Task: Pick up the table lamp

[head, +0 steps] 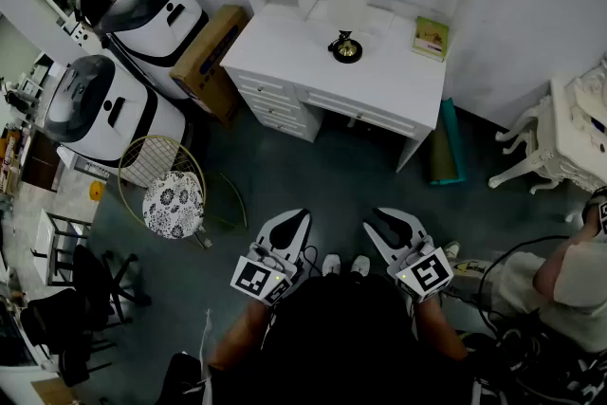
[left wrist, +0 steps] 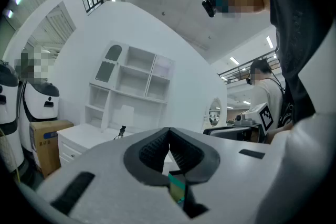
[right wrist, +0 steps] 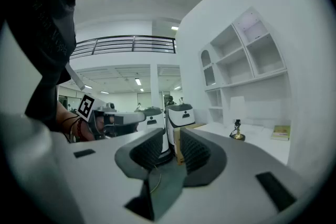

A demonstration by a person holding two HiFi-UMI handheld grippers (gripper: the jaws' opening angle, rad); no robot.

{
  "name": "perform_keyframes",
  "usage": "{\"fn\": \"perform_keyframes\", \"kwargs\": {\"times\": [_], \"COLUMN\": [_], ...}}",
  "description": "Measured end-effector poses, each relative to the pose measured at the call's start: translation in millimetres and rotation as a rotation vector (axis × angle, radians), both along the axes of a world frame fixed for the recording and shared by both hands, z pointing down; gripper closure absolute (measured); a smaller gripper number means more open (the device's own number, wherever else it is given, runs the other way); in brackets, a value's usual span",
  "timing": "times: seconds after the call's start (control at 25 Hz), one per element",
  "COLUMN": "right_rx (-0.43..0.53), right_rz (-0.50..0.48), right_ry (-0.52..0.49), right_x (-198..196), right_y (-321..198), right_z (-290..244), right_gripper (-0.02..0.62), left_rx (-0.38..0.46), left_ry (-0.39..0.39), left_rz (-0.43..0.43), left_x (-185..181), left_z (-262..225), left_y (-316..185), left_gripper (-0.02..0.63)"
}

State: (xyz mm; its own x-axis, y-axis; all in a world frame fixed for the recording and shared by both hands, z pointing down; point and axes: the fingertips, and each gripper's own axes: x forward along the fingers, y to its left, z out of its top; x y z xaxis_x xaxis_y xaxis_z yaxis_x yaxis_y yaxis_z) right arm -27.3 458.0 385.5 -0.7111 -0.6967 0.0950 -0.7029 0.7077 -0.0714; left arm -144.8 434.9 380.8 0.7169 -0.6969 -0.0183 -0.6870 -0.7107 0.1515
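White-painted wood makes up the surface (head: 294, 43), and everything here is placed against it. Off its left end sits a brown cardboard box (head: 209, 47). Well in front of the surface, low by the person's body, the left claw (head: 290, 228) is closed. Its dark ribbed pads meet at the tips with nothing between them. The table lamp (head: 346, 18) stands upright on the surface, toward its back edge and about midway along, with bare top all round it. The right claw (head: 395, 225), also well in front of the surface, has its jaws a little apart and holds nothing. Only the room shows through the gap. Near the surface's right back corner lies a green book (head: 431, 37), apart from the lamp.

The lamp looks like a light thing with its weight low. It has a pale shade, probably thin cloth or paper over a frame, a slim stem, and a dark round base with a brass-coloured knob. The shade would likely dent or tilt if squeezed, so it is a poor place to hold. The stem just above the base seems the best grip, as it is narrow enough for the padded jaws. Smooth metal may slip or swing, though, so a firm, level hold and a straight lift would suit. A cord may trail behind the lamp, but none can be made out.
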Motion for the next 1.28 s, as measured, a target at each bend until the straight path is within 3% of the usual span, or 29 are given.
{"fn": "perform_keyframes", "kwargs": {"times": [0.16, 0.4, 0.76, 1.04, 1.28], "right_rx": [-0.006, 0.067, 0.069, 0.032, -0.006], "right_rz": [-0.006, -0.018, -0.020, 0.084, 0.059], "right_ry": [-0.002, -0.118, -0.214, -0.136, -0.095], "right_x": [7, 24, 43, 65, 63], "right_y": [6, 4, 0, -35, -68], "right_z": [-1, -11, -9, 17, 21], "right_gripper": [0.482, 0.482, 0.482, 0.548, 0.548], "left_rx": [0.007, 0.028, 0.007, 0.008, -0.013], "left_ry": [-0.010, -0.027, -0.037, -0.020, 0.005], "left_rz": [-0.014, -0.047, -0.055, -0.050, -0.061], "left_x": [7, 17, 38, 42, 42], "left_z": [-4, -7, 1, 9, 15], "left_y": [6, 16, 18, -14, -57], "left_gripper": [0.589, 0.589, 0.589, 0.589, 0.589]}}
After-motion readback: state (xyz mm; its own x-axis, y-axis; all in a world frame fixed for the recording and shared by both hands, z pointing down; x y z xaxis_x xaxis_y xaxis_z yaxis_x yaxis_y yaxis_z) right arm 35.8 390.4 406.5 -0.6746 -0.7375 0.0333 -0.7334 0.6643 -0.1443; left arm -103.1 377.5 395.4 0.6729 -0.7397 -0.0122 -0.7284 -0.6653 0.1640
